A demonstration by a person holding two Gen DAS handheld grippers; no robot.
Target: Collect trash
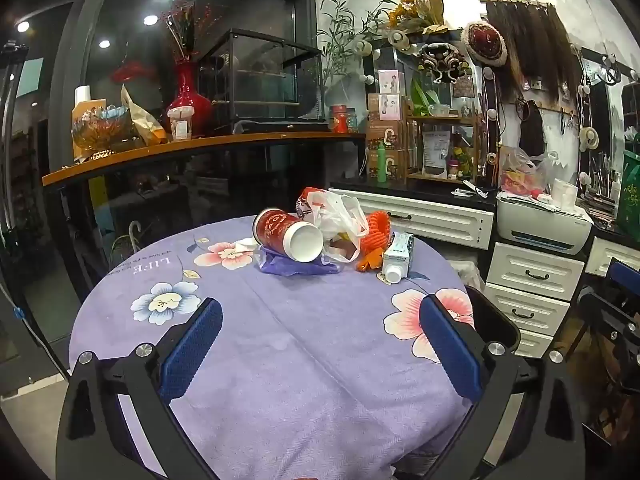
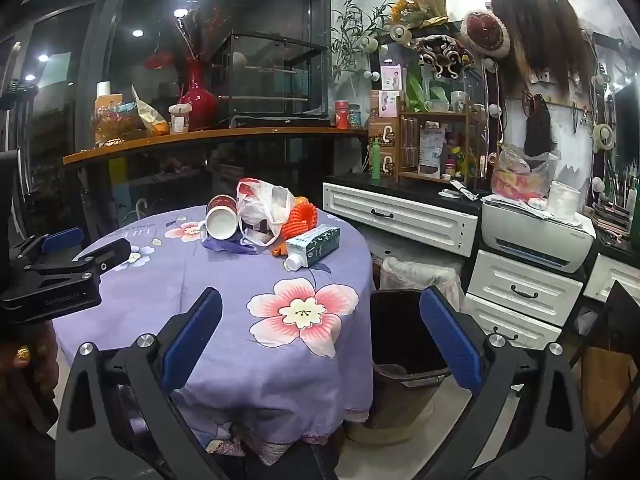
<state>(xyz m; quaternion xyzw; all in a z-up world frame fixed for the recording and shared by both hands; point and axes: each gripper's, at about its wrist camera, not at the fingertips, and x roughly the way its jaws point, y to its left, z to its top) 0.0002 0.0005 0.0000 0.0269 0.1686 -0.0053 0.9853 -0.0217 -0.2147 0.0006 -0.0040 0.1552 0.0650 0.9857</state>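
Observation:
A heap of trash lies at the far side of the round table (image 1: 304, 360) (image 2: 224, 288). It holds a tipped red paper cup (image 1: 286, 236) (image 2: 219, 218), a white plastic bag (image 1: 340, 216) (image 2: 264, 204), orange foam netting (image 1: 374, 226) (image 2: 302, 216), a purple wrapper (image 1: 296, 266) (image 2: 228, 245) and a white-green carton (image 1: 398, 256) (image 2: 314, 245). My left gripper (image 1: 320, 312) is open over the near cloth, nothing between its fingers. My right gripper (image 2: 320, 300) is open above the table's right edge, also holding nothing. The left gripper (image 2: 86, 248) shows at the left of the right wrist view.
A dark bin (image 2: 404, 352) stands on the floor right of the table. White drawers (image 2: 520, 288) and a printer (image 2: 536, 236) line the right wall. A wooden shelf (image 1: 192, 146) with a red vase (image 1: 190, 100) runs behind. A dark chair (image 1: 616, 320) is at far right.

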